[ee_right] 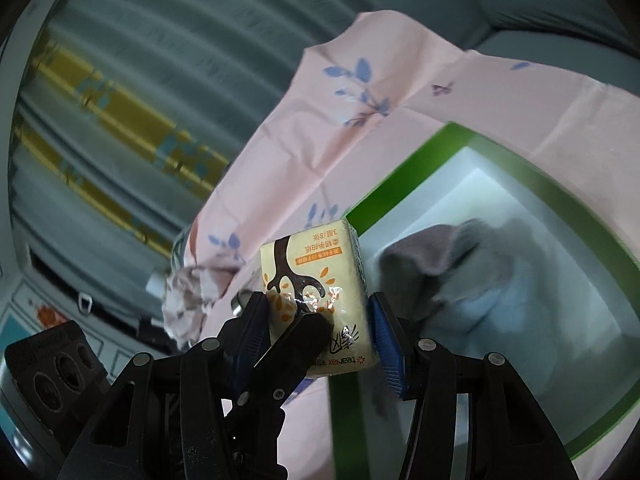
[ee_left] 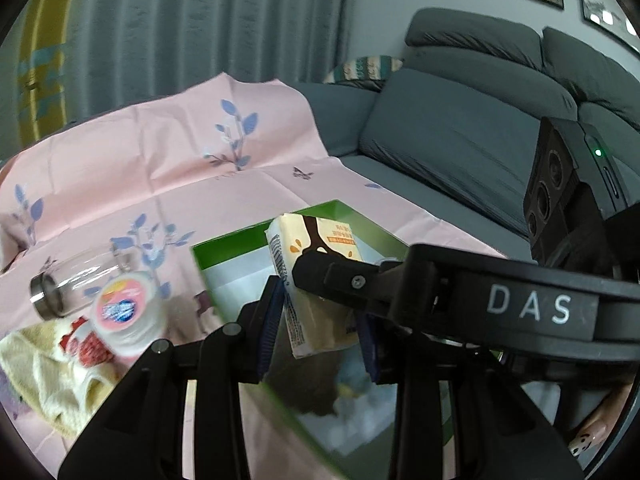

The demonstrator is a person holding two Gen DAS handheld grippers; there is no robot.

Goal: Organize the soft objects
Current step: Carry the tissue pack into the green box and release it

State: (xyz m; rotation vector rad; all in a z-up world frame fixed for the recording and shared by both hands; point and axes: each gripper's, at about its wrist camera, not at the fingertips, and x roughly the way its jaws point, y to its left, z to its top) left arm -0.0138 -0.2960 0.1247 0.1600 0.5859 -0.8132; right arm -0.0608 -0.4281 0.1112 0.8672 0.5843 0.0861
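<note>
Both the left hand-held gripper [ee_left: 320, 320] and right hand-held gripper [ee_right: 320, 328] are clamping the cream plastic-wrapped tissue pack [ee_right: 316, 292], carrying it over the green-rimmed white box [ee_right: 460, 140] just ahead; releasing inside comes next.

surface: table under a creased pink cloth [ee_left: 168, 168] with blue leaf print | box: green-rimmed box [ee_left: 224, 246] lies on the cloth, white inside | bottle: clear glass bottle [ee_left: 76, 280] lies on its side, left of the box | towel: cream towel [ee_left: 44, 376] sits bunched near the bottle | tub: pink-lidded round tub [ee_left: 128, 312] leans by the towel
</note>
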